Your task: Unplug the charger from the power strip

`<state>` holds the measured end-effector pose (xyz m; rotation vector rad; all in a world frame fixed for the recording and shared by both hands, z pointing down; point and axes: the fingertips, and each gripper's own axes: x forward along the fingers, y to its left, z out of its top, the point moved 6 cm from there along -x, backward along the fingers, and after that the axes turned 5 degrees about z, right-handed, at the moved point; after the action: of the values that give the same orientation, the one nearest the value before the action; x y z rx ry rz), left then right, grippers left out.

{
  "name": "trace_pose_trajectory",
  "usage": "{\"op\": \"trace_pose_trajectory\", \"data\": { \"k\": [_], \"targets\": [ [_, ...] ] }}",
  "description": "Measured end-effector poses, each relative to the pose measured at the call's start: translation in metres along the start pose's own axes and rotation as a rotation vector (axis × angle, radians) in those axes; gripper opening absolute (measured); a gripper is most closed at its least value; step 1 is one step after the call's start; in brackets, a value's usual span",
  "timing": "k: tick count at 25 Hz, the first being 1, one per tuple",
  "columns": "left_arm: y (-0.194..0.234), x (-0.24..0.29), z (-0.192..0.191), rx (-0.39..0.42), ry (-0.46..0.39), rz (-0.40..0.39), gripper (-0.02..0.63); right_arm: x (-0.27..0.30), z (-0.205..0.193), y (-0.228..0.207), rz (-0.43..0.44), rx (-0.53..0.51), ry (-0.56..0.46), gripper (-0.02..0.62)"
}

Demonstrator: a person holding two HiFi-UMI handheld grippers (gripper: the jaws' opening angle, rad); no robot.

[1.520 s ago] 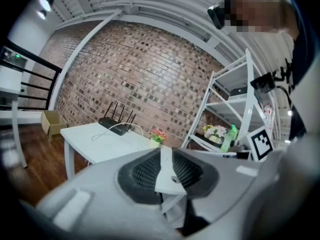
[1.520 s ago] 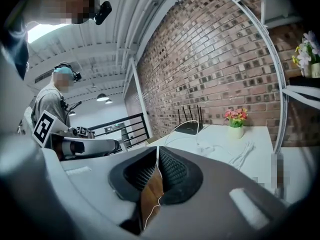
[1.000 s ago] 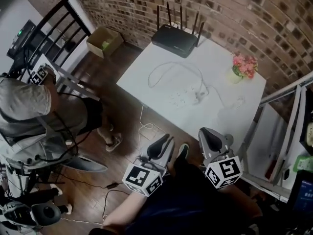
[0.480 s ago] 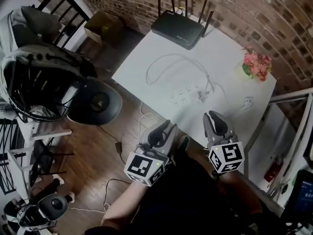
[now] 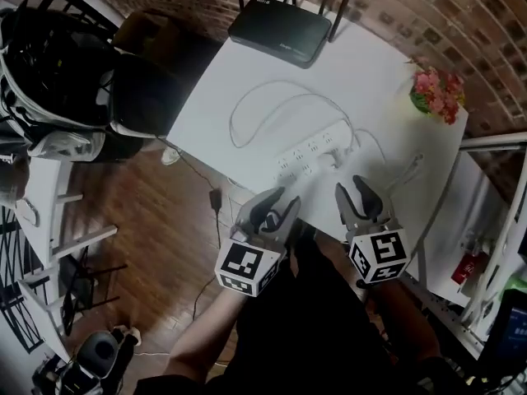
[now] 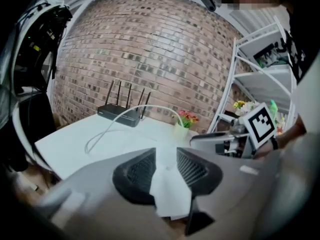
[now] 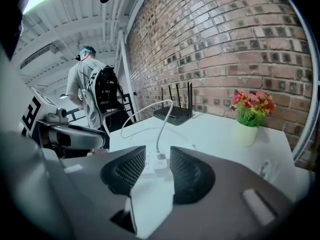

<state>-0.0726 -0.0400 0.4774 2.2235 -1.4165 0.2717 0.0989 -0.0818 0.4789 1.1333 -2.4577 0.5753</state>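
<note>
A white power strip (image 5: 309, 156) lies on the white table (image 5: 387, 72), with a white charger (image 5: 336, 161) plugged in at its right end and a white cable (image 5: 247, 109) looping toward the router. Both grippers hover at the table's near edge, short of the strip. My left gripper (image 5: 278, 200) is open, and only bare table shows in its gap (image 6: 166, 156). My right gripper (image 5: 352, 189) has just been opening and holds nothing. Through its gap (image 7: 157, 156) I see the strip (image 7: 148, 166) and the charger (image 7: 160, 160) just ahead.
A black router (image 5: 280, 31) stands at the table's far edge and a flower pot (image 5: 436, 93) at its far right. A small white cord (image 5: 409, 171) lies right of the strip. A chair with bags (image 5: 66, 81) stands left, a white shelf (image 5: 494, 220) right.
Both grippers have moved forward and down to the table's near edge. The right jaws have opened. The view has shifted, and the person at the left is out of the head view.
</note>
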Motion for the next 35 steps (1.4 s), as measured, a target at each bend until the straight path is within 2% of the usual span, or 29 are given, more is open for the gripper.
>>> {"op": "trace_pose_trajectory", "data": {
  "k": [7,14,19,26,30,35],
  "targets": [
    [0.012,0.034,-0.005,-0.017,0.044,-0.026,0.130,0.029,-0.005,-0.009,-0.010,-0.005,0.022,0.174],
    [0.021,0.055,-0.014,0.032,0.065,-0.022,0.130,0.059,-0.019,-0.008,0.003,-0.010,0.084,0.209],
    [0.024,0.069,-0.024,0.044,0.112,-0.041,0.141,0.072,-0.029,-0.007,0.010,-0.010,0.121,0.210],
    [0.029,0.077,-0.039,0.168,0.165,-0.003,0.144,0.081,-0.041,-0.007,0.000,-0.023,0.152,0.210],
    [0.026,0.083,-0.042,0.211,0.187,-0.007,0.144,0.084,-0.045,-0.006,-0.007,-0.038,0.166,0.210],
    [0.024,0.091,-0.058,0.308,0.247,0.012,0.162,0.084,-0.045,-0.005,-0.017,-0.062,0.162,0.189]
  ]
}}
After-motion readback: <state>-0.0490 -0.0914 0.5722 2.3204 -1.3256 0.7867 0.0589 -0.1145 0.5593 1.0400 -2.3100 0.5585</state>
